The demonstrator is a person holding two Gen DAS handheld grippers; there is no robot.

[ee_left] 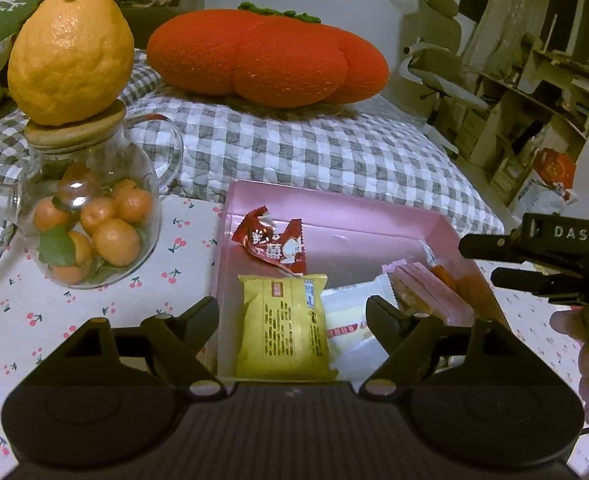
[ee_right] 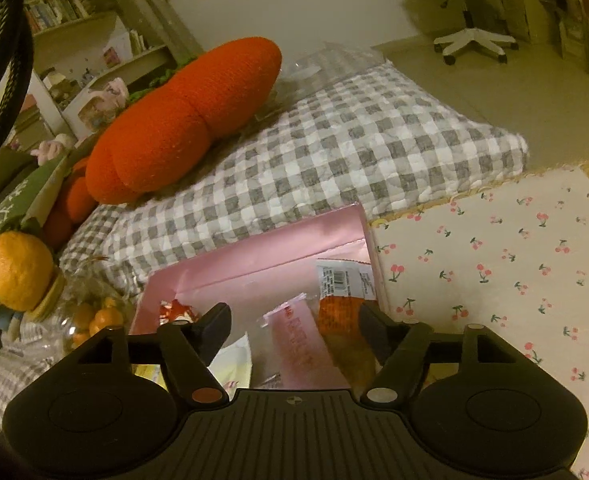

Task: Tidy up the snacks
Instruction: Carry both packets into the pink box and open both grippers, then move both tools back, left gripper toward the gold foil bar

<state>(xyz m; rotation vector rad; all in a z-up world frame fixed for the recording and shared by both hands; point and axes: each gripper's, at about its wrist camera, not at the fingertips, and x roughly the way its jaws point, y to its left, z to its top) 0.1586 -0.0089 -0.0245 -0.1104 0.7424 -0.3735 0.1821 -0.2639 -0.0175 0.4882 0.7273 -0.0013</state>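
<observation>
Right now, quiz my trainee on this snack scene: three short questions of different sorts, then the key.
1. True or false: the yellow packet lies inside the pink box.
2. What sits on the glass jar's cork lid? A) red packet B) large citrus fruit C) cushion
3. Fill in: the left gripper's jaws stand ____.

Key: 1 true; 2 B, the large citrus fruit; 3 open.
</observation>
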